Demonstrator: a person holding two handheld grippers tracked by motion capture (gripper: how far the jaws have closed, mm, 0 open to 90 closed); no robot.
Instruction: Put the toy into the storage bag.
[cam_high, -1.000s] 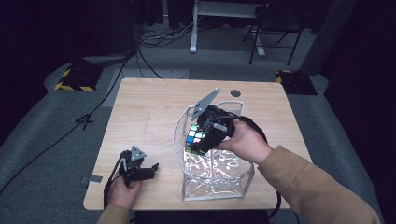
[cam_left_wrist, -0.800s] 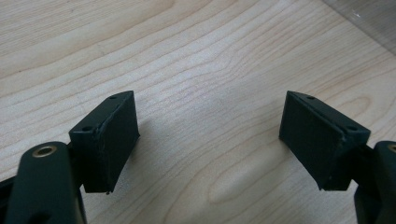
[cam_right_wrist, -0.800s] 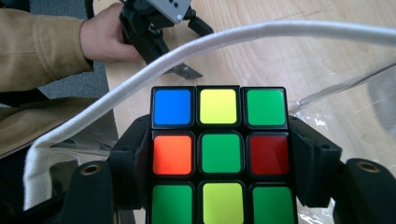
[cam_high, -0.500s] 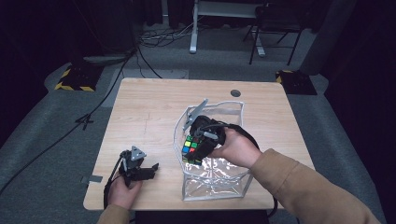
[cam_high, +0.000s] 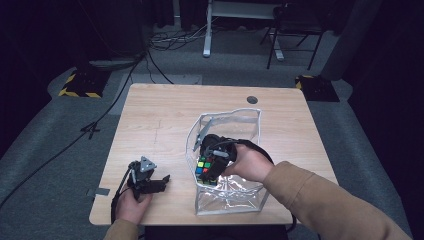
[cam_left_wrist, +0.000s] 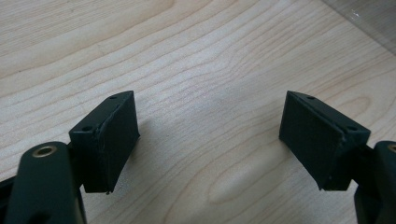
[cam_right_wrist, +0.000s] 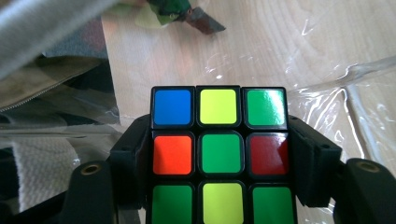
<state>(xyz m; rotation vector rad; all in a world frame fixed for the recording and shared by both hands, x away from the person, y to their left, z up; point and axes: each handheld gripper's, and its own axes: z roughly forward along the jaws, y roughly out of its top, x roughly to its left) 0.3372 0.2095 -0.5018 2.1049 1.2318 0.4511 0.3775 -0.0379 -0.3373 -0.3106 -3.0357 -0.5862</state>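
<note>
Right claw (cam_high: 209, 169) grips the puzzle cube (cam_high: 208, 167), a jaw pressed on each side face, cube sticking out past the tips. Cube sits inside the mouth of the clear plastic bag (cam_high: 235, 197) on the bench (cam_high: 160, 120). Left claw (cam_high: 156, 181) rests open on the bench, well apart from the bag, nothing between its jaws.

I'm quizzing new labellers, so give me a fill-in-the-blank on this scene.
1. The right gripper is shut on a ____.
2. The clear plastic bag stands on the ____.
3. The left gripper has ____ between its pads.
4. The centre sticker facing the right gripper view is ____.

Missing: puzzle cube; wooden table; nothing; green
</note>
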